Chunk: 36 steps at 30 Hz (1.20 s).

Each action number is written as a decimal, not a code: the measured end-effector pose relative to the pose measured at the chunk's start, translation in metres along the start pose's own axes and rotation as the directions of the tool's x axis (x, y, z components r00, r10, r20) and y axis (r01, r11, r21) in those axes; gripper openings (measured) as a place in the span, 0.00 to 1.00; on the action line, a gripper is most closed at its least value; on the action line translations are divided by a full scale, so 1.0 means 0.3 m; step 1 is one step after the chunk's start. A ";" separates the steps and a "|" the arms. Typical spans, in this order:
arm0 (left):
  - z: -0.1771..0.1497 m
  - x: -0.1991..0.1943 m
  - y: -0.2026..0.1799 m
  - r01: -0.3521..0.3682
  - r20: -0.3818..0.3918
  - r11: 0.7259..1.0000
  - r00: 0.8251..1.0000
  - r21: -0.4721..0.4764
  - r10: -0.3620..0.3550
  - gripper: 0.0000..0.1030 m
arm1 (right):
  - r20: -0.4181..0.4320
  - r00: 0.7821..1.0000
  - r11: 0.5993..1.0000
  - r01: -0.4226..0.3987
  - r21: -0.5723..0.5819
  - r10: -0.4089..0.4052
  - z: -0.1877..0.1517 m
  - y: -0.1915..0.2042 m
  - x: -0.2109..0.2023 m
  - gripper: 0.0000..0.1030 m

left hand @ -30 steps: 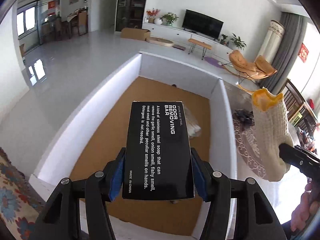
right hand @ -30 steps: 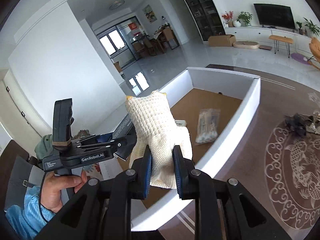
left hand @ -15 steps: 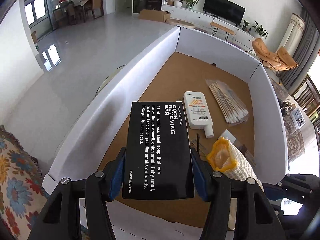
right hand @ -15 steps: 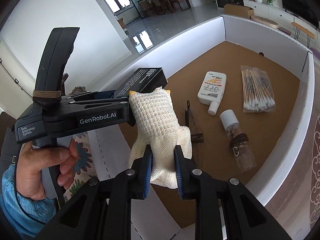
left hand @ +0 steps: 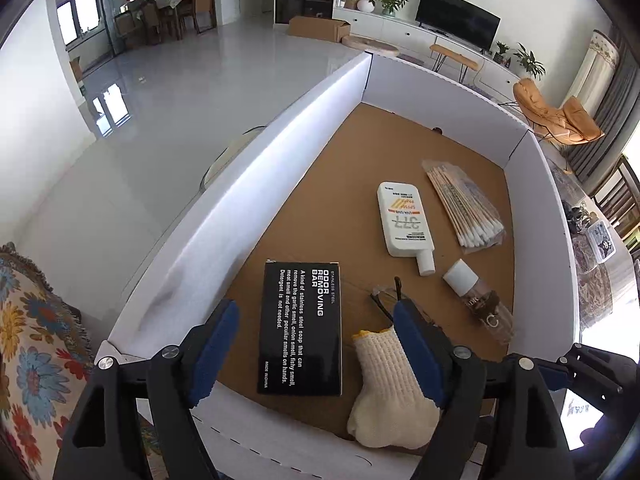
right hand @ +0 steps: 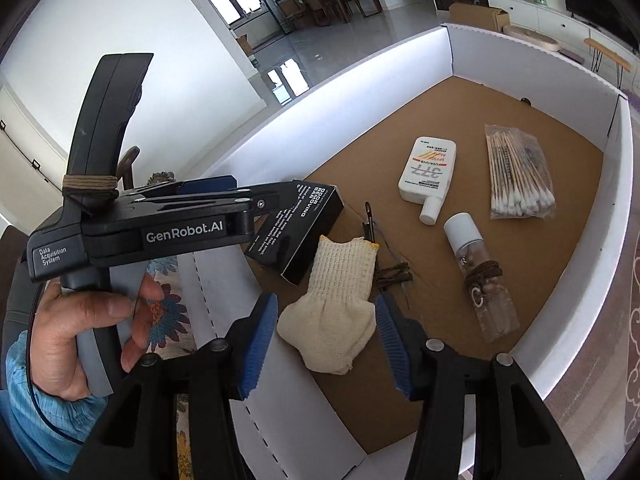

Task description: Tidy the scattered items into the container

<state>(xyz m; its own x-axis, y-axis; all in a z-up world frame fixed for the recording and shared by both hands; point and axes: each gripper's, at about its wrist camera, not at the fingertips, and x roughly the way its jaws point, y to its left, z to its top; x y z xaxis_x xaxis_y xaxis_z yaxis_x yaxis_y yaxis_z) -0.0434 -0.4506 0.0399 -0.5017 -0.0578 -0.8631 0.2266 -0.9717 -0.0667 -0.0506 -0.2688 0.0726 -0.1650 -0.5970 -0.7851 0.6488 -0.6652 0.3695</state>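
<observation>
Black box (left hand: 301, 328) marked "Odor Removing Bar" lies flat on the cardboard floor of the white container (left hand: 256, 168), near the front wall. Knitted cream glove (right hand: 332, 300) lies just beside the box, also on the floor.

Left tongs (left hand: 316, 350): spread wide to either side of the box, gripping nothing. Right tongs (right hand: 326, 336): likewise spread, the glove lying loose between the blue pads (right hand: 258, 344).

Judgement: the step in hand is release of both items; both appear deposited. The next move calls for lifting both tongs straight up clear of the walls, then seeking any item left outside.

Beyond the box, deeper in the container: white sunscreen tube (left hand: 406, 224), bag of cotton swabs (left hand: 464, 204), clear bottle (left hand: 480, 300) with white cap, and a dark hairpin (right hand: 368, 220) with brown cord.

Obstruction: the front wall sits close beneath both tongs; a low withdrawal could catch it.
</observation>
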 end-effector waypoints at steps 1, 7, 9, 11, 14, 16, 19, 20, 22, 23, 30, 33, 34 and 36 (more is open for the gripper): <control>-0.001 -0.011 -0.012 0.003 0.006 1.000 1.000 0.005 -0.003 0.76 | 0.014 1.000 1.000 0.003 0.005 -0.003 -0.004 -0.010 -0.018 0.51; -0.013 -0.103 -0.129 0.057 0.058 0.997 0.996 0.046 -0.060 0.76 | 0.111 0.993 0.997 0.040 0.068 -0.047 -0.070 -0.115 -0.165 0.51; -0.022 -0.140 -0.194 0.085 0.077 0.994 0.993 0.072 -0.090 0.76 | 0.163 0.986 0.995 0.013 0.095 -0.028 -0.111 -0.170 -0.229 0.51; -0.036 -0.182 -0.273 0.115 0.095 0.987 0.987 0.112 -0.126 0.76 | 0.198 0.977 0.990 0.049 0.131 -0.075 -0.160 -0.225 -0.295 0.51; -0.066 -0.247 -0.407 0.159 0.116 0.970 0.976 0.184 -0.182 0.76 | 0.271 0.958 0.980 0.045 0.194 -0.098 -0.248 -0.321 -0.402 0.51; -0.095 -0.287 -0.500 0.191 0.125 0.955 0.967 0.228 -0.223 0.77 | 0.307 0.943 0.973 0.058 0.225 -0.127 -0.317 -0.383 -0.470 0.51; -0.152 -0.313 -0.641 0.246 0.113 0.927 0.951 0.284 -0.287 0.85 | 0.330 0.922 0.954 0.112 0.279 -0.204 -0.437 -0.484 -0.553 0.51; -0.175 -0.309 -0.688 0.264 0.101 0.917 0.947 0.299 -0.305 0.87 | 0.325 0.918 0.944 0.127 0.306 -0.229 -0.476 -0.523 -0.572 0.51; -0.224 -0.283 -0.779 0.298 0.067 0.897 0.939 0.326 -0.336 0.87 | 0.307 0.912 0.920 0.154 0.360 -0.273 -0.556 -0.602 -0.601 0.51; -0.249 -0.260 -0.823 0.313 0.046 0.887 0.936 0.338 -0.348 0.87 | 0.297 0.907 0.907 0.173 0.383 -0.299 -0.595 -0.641 -0.616 0.51; -0.420 -0.031 -1.069 0.377 -0.073 0.854 0.923 0.359 -0.377 0.87 | 0.212 0.850 0.796 0.326 0.510 -0.483 -0.831 -0.839 -0.693 0.51; -0.470 0.061 -1.127 0.374 -0.092 0.859 0.926 0.350 -0.366 0.87 | 0.194 0.823 0.768 0.376 0.519 -0.534 -0.877 -0.862 -0.702 0.51; -0.483 0.087 -1.140 0.372 -0.101 0.863 0.928 0.343 -0.359 0.87 | 0.189 0.815 0.761 0.392 0.517 -0.548 -0.888 -0.864 -0.700 0.51; -0.502 0.108 -1.158 0.355 -0.083 0.866 0.934 0.351 -0.348 0.88 | 0.185 0.808 0.759 0.410 0.505 -0.560 -0.906 -0.859 -0.695 0.51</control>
<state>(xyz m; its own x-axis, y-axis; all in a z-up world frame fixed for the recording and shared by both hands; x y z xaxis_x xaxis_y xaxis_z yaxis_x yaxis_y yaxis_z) -0.0126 -0.0805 -0.0403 -0.4779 0.3037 -0.8242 -0.2749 -0.9429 -0.1880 0.0184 0.1490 0.0059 -0.6341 -0.1931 -0.7488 0.0498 -0.9765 0.2097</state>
